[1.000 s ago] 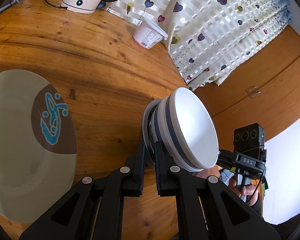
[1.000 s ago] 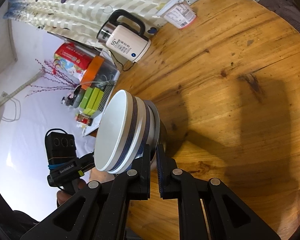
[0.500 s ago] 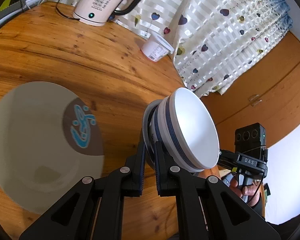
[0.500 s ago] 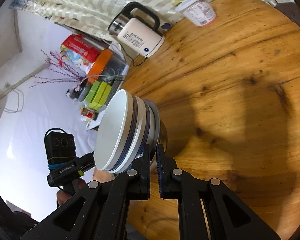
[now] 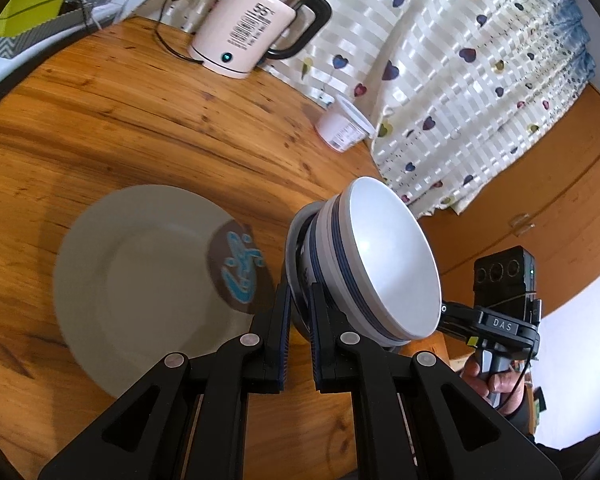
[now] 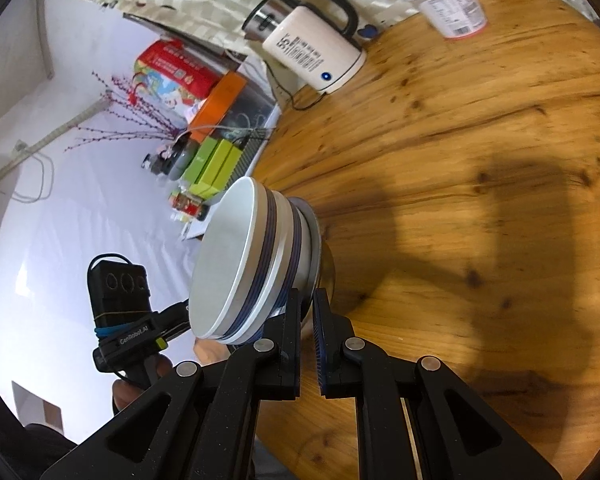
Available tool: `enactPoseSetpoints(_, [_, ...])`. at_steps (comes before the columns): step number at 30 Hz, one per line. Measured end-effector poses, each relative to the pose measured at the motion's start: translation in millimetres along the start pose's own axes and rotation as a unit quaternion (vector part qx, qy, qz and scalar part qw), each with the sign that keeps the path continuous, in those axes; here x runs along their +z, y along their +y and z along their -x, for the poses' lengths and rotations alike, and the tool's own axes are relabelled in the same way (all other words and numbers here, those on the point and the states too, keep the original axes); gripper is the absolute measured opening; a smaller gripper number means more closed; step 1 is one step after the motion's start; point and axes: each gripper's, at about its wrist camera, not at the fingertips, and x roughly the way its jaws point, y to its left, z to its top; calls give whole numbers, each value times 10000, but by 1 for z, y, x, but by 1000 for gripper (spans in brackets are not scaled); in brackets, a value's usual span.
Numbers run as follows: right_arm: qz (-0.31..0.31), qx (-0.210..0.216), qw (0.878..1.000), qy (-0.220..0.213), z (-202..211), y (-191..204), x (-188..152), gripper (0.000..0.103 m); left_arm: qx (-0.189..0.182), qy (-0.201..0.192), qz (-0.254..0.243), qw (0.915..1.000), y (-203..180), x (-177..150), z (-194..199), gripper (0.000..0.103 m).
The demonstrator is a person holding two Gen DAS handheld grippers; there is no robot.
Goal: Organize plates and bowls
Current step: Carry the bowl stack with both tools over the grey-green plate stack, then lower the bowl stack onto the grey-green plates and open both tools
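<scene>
Aloft, stacked bowls (image 5: 376,264) pinched by both grippers' jaws, lowest bowl mostly hidden, plate (image 5: 148,280) blurred below.

The table (image 5: 148,128) is varnished wood with visible grain and dark knots, faintly shiny. On it lies a smooth, matt-looking ceramic plate (image 5: 140,280) with a brown patch. Above the table, the stacked bowls (image 5: 380,264) look like glazed ceramic, white and glossy inside, over a dull metal-looking one at the back. Both grippers (image 5: 298,312) (image 6: 307,320) are matt black plastic with metal pins. At the table's far edge: a glossy plastic kettle (image 5: 244,36) with a steel top, a plastic tub (image 5: 342,128), satiny cloth (image 5: 460,80)
</scene>
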Motion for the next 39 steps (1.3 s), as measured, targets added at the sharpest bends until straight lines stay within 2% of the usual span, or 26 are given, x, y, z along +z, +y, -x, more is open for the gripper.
enactPoseSetpoints(21, [390,172,9970,644,-78,43,15,8,405,-447,459,9971,57,2,48,7])
enactPoseSetpoints(39, [385,64,9955,862,-102,49,11,8,485,-449,642,9957,76,-2,52,7])
